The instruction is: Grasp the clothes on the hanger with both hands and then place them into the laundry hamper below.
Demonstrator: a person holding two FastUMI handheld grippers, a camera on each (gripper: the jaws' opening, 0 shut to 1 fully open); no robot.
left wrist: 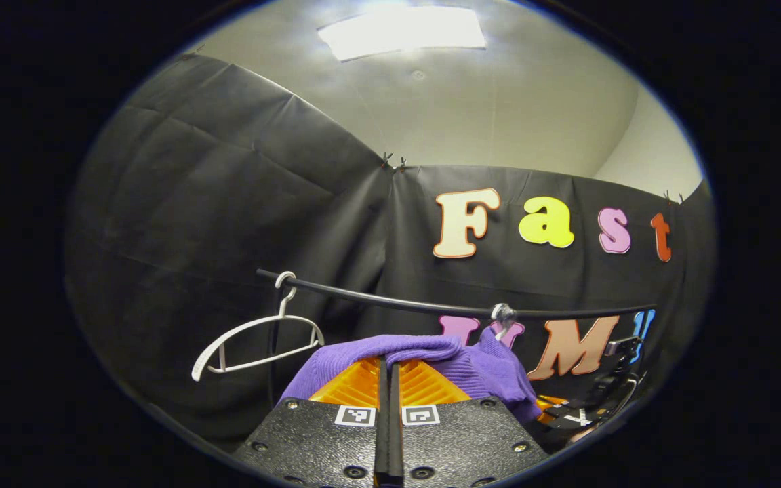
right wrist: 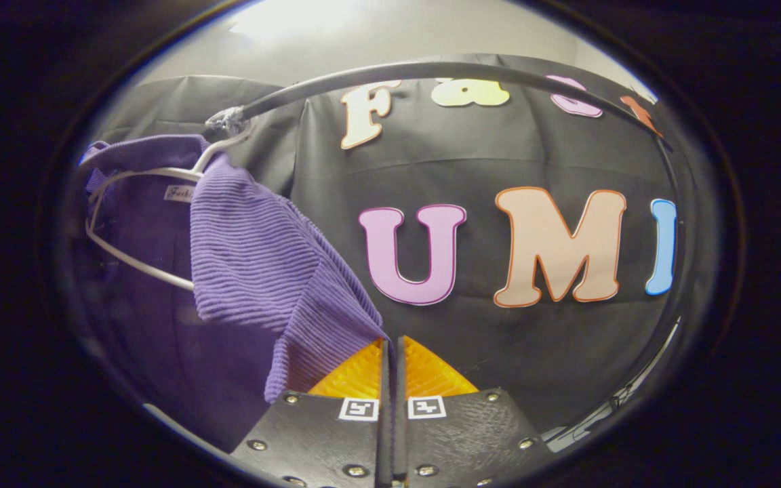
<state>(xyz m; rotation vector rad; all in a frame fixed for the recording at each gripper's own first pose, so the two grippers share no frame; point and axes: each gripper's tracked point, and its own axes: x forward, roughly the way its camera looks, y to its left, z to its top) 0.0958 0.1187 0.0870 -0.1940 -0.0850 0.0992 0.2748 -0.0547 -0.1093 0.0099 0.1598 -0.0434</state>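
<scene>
A purple ribbed sweater [left wrist: 431,359] hangs on a white hanger [right wrist: 139,271] hooked over the black rail [left wrist: 397,305]. In the left gripper view, my left gripper [left wrist: 388,360] is shut, with the sweater's fabric bunched across its tips. The right gripper view has the sweater [right wrist: 255,264] pulled down from the hanger to a point that ends between the fingers of my right gripper [right wrist: 390,342], which is shut on that edge. The right gripper [left wrist: 594,407] also appears low at the right of the left gripper view, beside the sweater.
An empty white hanger [left wrist: 255,339] hangs on the rail to the left of the sweater. The rail [right wrist: 431,71] arcs overhead in the right gripper view. The black cloth wall stands close behind.
</scene>
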